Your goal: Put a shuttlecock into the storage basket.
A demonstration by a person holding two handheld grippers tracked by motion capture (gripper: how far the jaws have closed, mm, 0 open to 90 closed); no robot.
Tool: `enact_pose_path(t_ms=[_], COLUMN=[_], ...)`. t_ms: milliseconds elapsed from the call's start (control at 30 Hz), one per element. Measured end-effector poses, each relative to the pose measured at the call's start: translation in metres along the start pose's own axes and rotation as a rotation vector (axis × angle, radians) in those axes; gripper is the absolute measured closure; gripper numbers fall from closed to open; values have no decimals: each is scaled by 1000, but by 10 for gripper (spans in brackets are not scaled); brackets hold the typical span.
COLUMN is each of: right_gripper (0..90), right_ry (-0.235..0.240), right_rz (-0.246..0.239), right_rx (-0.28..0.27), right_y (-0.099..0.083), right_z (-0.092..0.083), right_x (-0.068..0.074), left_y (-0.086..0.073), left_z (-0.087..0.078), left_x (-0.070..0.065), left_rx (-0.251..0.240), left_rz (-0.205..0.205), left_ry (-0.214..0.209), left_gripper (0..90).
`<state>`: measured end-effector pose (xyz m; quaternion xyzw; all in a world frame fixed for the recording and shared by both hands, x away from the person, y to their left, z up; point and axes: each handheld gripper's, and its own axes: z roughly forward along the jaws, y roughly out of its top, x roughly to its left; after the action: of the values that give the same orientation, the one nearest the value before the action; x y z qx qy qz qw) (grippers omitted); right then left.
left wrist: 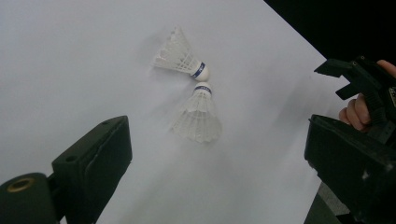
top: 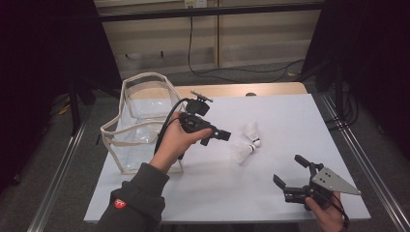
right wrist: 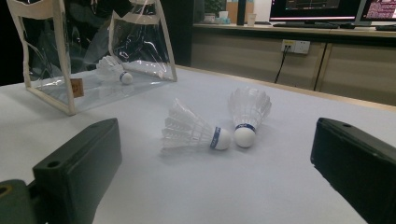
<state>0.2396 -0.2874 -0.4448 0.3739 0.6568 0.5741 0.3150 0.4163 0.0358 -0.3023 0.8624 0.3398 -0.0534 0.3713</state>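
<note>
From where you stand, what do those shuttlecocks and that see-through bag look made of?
Shuttlecocks: white ribbed skirts, likely plastic though possibly feather; smooth rounded white caps with a blue band. Bag: clear glossy film, probably vinyl, since the table shows through it, with cream fabric-like edging.

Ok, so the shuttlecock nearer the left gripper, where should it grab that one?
Probably the nearer shuttlecock by its narrow neck just behind the blue-banded cork, coming from above with the open left gripper, jaws across its axis. It lies on its side, and the feather skirt looks easily crushed.
</note>
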Motion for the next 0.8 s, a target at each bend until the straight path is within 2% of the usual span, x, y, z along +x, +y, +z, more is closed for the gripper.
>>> enact_pose_path(t_ms=[33,100,167,200,800], right_gripper=[19,19,19,19,19], right_ry=[1,1,-1,1,0], right_rz=[1,0,-1,-1,-5], right_rx=[0,1,3,5,3], right_y=[0,0,0,0,0], right_z=[0,0,0,0,1], right_x=[0,0,0,0,0], left_y=[-1,-1,-2,-3,-11], left_z=[1,2,4,5,18], left_x=[-1,0,0,-1,0], left_rx=[-13,-2,-2,-9,8], left_rz=[-11,4,0,-12,11], left_ry=[0,-3,-4,-1,2], left_gripper=[78,77,76,76,76])
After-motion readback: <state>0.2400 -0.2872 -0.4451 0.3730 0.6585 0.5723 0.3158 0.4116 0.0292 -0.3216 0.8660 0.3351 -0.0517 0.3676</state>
